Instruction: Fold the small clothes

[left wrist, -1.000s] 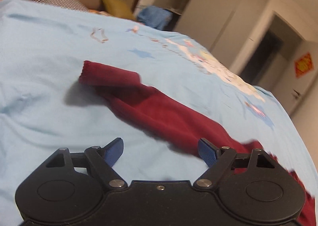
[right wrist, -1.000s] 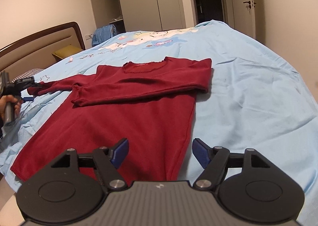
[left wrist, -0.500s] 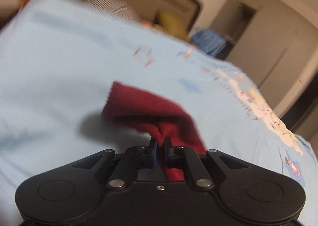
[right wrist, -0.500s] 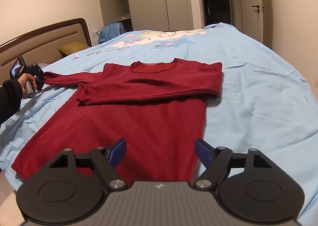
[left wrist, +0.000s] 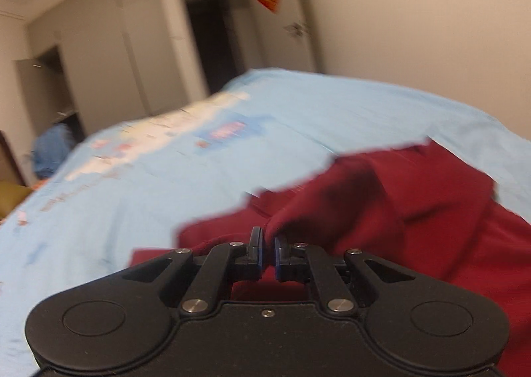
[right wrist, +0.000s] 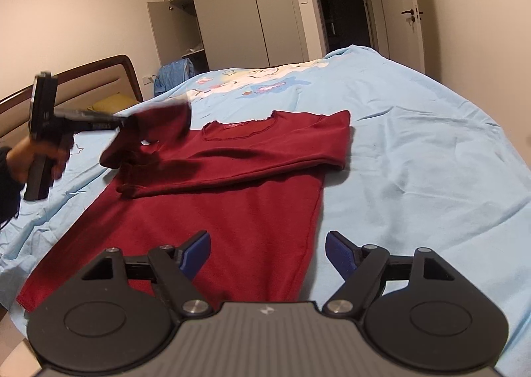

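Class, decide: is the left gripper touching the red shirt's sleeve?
Touching. The left wrist view shows the left gripper shut on the sleeve.

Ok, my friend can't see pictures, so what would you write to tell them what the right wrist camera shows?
A dark red long-sleeved top lies on a light blue bedsheet, one sleeve already folded across its chest. At the left, a hand holds the left gripper, which lifts the other sleeve. The open right gripper hovers over the hem in front.

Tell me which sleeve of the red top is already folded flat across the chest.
The right-hand sleeve in the right wrist view: it lies flat across the red top. The other sleeve is lifted, pinched in the left tongs.
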